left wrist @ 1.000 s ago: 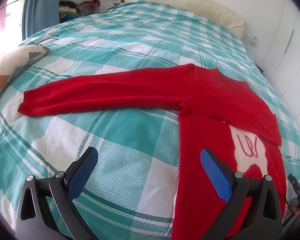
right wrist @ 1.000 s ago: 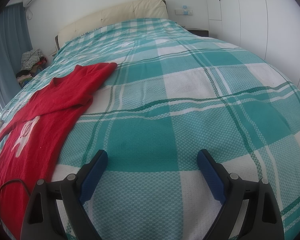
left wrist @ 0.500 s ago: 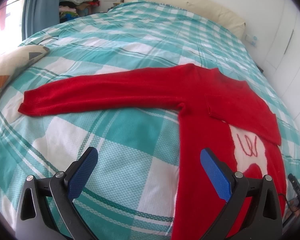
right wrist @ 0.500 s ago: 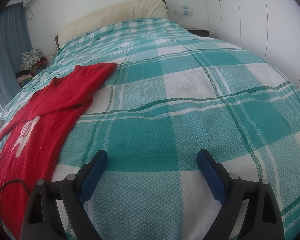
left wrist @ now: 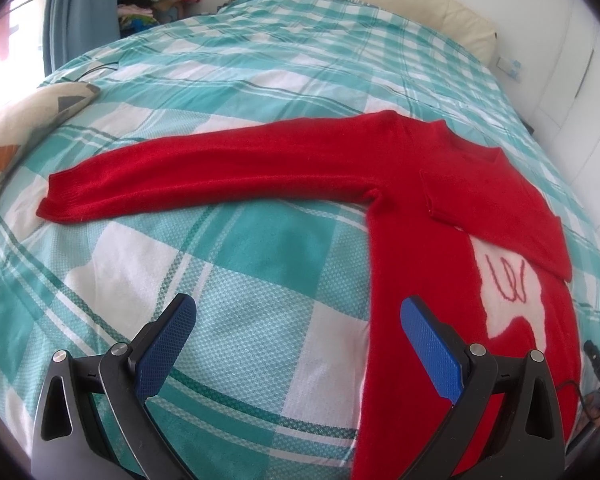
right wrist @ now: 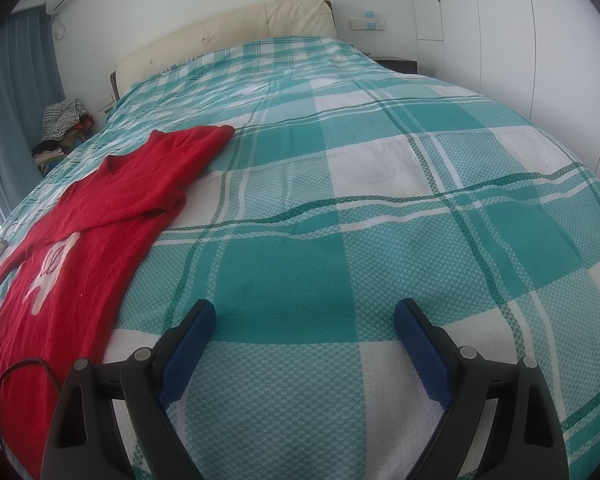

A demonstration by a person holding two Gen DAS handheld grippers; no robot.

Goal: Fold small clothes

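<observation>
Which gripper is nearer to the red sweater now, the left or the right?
Left. The left gripper hangs open at the red sweater, one finger over its body. The right gripper is open over bare bedspread, the sweater off to its left.

The right claw (right wrist: 305,320) gapes above the checked bedspread (right wrist: 380,200), red sweater (right wrist: 112,216) leftward.

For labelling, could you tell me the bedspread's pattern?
Teal-and-white plaid bedspread, clearest in the right wrist view.

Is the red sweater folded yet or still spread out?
Partly folded: the red sweater lies flat on the bed, one sleeve stretched sideways, the other sleeve already folded across the chest.
</observation>
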